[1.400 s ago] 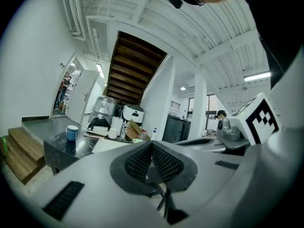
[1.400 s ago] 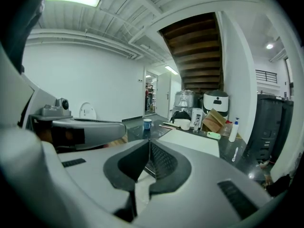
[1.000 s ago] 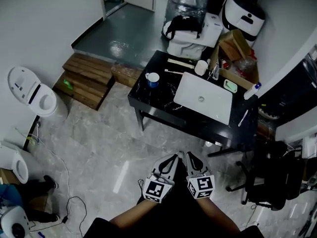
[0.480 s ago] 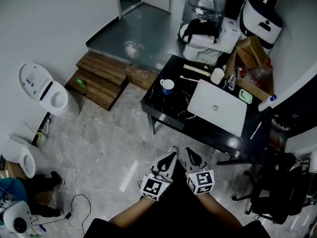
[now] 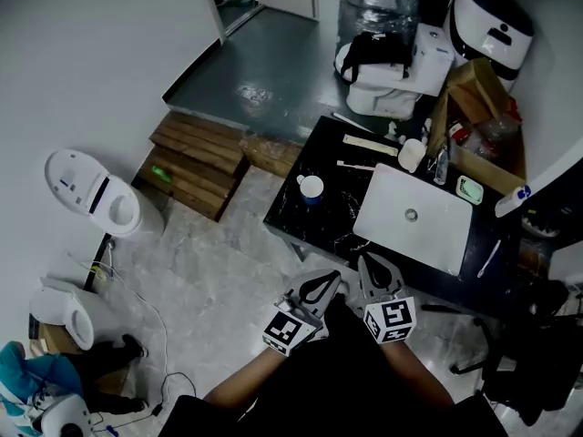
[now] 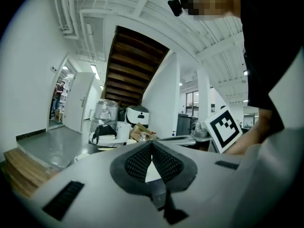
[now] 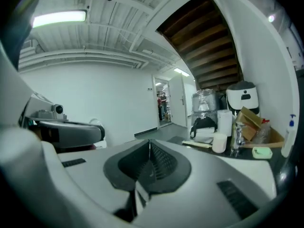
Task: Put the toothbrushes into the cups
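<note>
A black table stands ahead of me in the head view. On it are a blue-and-white cup, a white cup, two pale toothbrushes near the far edge, and a white toothbrush at the right end. My left gripper and right gripper hover side by side over the floor just short of the table's near edge. Both are shut and hold nothing. The right gripper view shows its shut jaws with the white cup beyond.
A white laptop covers much of the table. Wooden steps lie to the left, a water dispenser and a cardboard box stand behind the table, and an office chair is at the right. Cables trail on the floor.
Both grippers have moved forward toward the table, which now lies closer beneath me. Their jaws have stayed shut.
</note>
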